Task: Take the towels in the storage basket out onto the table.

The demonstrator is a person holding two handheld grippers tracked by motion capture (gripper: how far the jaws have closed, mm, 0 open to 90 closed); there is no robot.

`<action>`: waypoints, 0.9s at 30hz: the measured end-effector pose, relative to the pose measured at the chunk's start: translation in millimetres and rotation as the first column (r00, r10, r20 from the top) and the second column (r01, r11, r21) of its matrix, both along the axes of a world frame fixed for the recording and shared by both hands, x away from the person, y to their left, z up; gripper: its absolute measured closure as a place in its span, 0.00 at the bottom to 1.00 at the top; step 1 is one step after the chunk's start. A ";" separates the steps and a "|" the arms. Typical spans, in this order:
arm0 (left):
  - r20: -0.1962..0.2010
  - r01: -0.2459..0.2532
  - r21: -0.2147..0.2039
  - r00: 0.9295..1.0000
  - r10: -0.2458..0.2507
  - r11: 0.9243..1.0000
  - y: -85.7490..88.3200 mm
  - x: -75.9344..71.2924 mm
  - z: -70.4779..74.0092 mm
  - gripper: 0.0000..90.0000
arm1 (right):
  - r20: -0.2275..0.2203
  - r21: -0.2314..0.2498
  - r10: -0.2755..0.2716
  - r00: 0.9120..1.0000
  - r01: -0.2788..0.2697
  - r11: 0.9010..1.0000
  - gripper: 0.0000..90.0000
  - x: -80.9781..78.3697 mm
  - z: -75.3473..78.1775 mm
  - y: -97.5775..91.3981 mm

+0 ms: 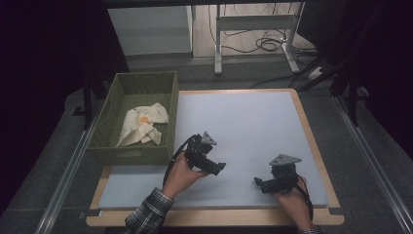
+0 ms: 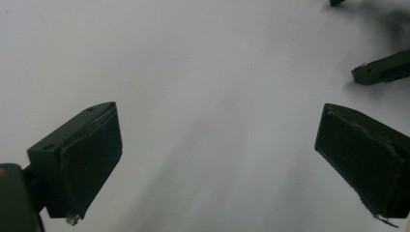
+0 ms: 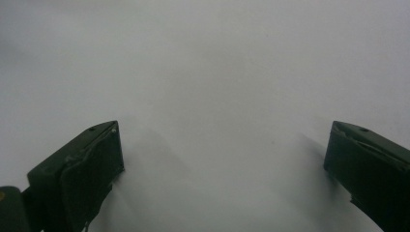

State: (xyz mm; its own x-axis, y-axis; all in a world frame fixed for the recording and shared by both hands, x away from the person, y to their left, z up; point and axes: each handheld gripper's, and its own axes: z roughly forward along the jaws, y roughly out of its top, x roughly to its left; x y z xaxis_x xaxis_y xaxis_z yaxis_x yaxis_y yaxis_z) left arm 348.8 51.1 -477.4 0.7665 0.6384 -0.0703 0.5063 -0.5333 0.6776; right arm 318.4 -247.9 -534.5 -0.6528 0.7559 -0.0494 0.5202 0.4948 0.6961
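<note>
Both grippers rest low over a pale grey mat [image 1: 243, 126]. My left gripper [image 1: 220, 167] is held near the mat's front middle, pointing right, jaws wide apart with nothing between them [image 2: 217, 140]. My right gripper [image 1: 258, 183] sits at the front right, pointing left, also open and empty [image 3: 222, 154]. Its jaw tips show at the upper right of the left gripper view as dark bars [image 2: 382, 70]. A green woven basket [image 1: 117, 92] stands off the mat's left edge, holding a crumpled cream cloth [image 1: 142, 125] with an orange mark.
The mat lies on a wooden table [image 1: 311, 141] with a narrow bare rim. Beyond the table stand white desk legs [image 1: 217, 44] and loose cables [image 1: 268, 44] on the floor. Dark curtains close off both sides.
</note>
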 end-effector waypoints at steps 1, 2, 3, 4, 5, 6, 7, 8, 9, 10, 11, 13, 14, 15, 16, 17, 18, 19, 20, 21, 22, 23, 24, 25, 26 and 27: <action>0.004 0.000 0.002 1.000 0.000 1.000 -0.8 1.0 3.4 0.03 | -0.001 0.001 -0.001 1.000 0.001 1.000 0.00 -0.1 0.0 0.1; 0.009 0.003 0.011 1.000 -0.003 1.000 -1.1 2.4 7.5 0.03 | -0.001 0.001 -0.001 1.000 0.001 1.000 0.00 -0.1 0.0 0.1; 0.019 -0.002 0.014 1.000 0.002 1.000 -1.9 5.4 15.7 0.03 | 0.000 0.002 0.001 1.000 -0.001 1.000 0.00 0.0 0.0 0.0; 0.019 -0.002 0.014 1.000 0.002 1.000 -1.9 5.4 15.7 0.03 | 0.000 0.002 0.001 1.000 -0.001 1.000 0.00 0.0 0.0 0.0; 0.022 -0.001 0.011 1.000 0.001 1.000 -1.7 7.1 20.1 0.03 | 0.000 0.000 0.002 1.000 -0.002 1.000 0.00 0.1 0.0 -0.1; 0.022 0.004 0.009 1.000 -0.004 1.000 -1.1 9.2 24.4 0.03 | 0.000 0.001 0.001 1.000 -0.001 1.000 0.00 0.0 0.0 0.0; 0.023 0.002 0.004 1.000 -0.002 1.000 -0.4 13.3 32.6 0.03 | 0.001 0.001 0.000 1.000 0.000 1.000 0.00 0.0 0.0 0.1; 0.023 0.002 0.004 1.000 -0.002 1.000 -0.4 13.3 32.6 0.03 | 0.001 0.000 0.001 1.000 -0.001 1.000 0.00 0.1 -0.1 0.0; 0.023 0.005 0.008 1.000 -0.005 1.000 0.2 15.3 36.7 0.03 | 0.001 0.000 0.001 1.000 -0.001 1.000 0.00 0.1 -0.1 0.0; 0.028 0.002 0.012 1.000 -0.003 1.000 0.8 17.3 40.6 0.03 | 0.002 0.002 0.000 1.000 0.000 1.000 0.00 0.1 -0.2 0.1; 0.033 0.001 0.012 0.999 -0.002 1.000 1.6 19.1 44.2 0.03 | 0.002 0.002 0.000 1.000 0.000 1.000 0.00 0.1 -0.2 0.1; 0.033 0.003 0.007 0.999 -0.003 1.000 4.5 23.2 51.4 0.03 | 0.002 0.002 0.000 1.000 0.000 1.000 0.00 0.1 -0.2 0.1; 0.034 -0.005 0.006 0.999 0.004 1.000 8.5 27.6 58.3 0.03 | 0.002 0.002 0.000 1.000 0.000 1.000 0.00 0.1 -0.2 0.1; 0.034 -0.005 0.006 0.999 0.004 1.000 8.5 27.6 58.3 0.03 | 0.002 0.002 0.000 1.000 0.000 1.000 0.00 0.1 -0.2 0.1; 0.033 -0.002 0.012 0.999 0.002 1.000 11.5 30.3 61.6 0.03 | 0.002 0.002 0.000 1.000 0.000 1.000 0.00 0.1 -0.2 0.1; 0.031 -0.010 0.006 0.999 0.010 1.000 15.1 33.9 64.8 0.03 | 0.002 0.002 0.000 1.000 0.000 1.000 0.00 0.1 -0.2 0.1; 0.031 -0.014 0.011 0.999 0.013 1.000 17.9 36.4 66.7 0.03 | 0.002 0.002 0.000 1.000 0.000 1.000 0.00 0.1 -0.2 0.1; 0.030 -0.020 0.014 0.999 0.020 1.000 21.5 39.9 68.8 0.04 | 0.002 0.003 0.000 1.000 0.000 1.000 0.00 0.1 -0.2 0.1; 0.026 -0.028 0.014 0.999 0.027 1.000 25.0 43.4 70.3 0.04 | 0.001 0.003 0.000 1.000 0.000 1.000 0.00 0.1 -0.2 0.1; 0.026 -0.038 0.020 0.999 0.037 0.999 28.7 47.0 71.7 0.04 | 0.001 0.003 0.000 1.000 0.000 1.000 0.00 0.1 -0.2 0.1; 0.028 -0.048 0.030 0.998 0.048 0.998 32.6 50.6 72.8 0.04 | 0.001 0.003 0.000 1.000 0.000 1.000 0.00 0.1 -0.2 0.1; 0.028 -0.062 0.033 0.998 0.061 0.998 36.3 53.9 73.5 0.04 | 0.001 0.003 0.000 1.000 0.000 1.000 0.00 0.1 -0.2 0.1; 0.029 -0.077 0.042 0.997 0.075 0.996 43.8 60.3 74.4 0.04 | 0.001 0.003 0.000 1.000 0.000 1.000 0.00 0.1 -0.2 0.1; 0.028 -0.082 0.049 0.996 0.081 0.995 47.2 63.0 74.8 0.04 | 0.001 0.003 0.001 1.000 -0.001 1.000 0.00 0.1 -0.2 0.1; 0.028 -0.082 0.049 0.996 0.081 0.995 47.2 63.0 74.8 0.04 | 0.001 0.003 0.001 1.000 -0.001 1.000 0.00 0.1 -0.2 0.1; 0.030 -0.089 0.054 0.996 0.088 0.995 50.6 65.4 75.3 0.04 | 0.001 0.003 0.000 1.000 0.000 1.000 0.00 0.1 -0.2 0.1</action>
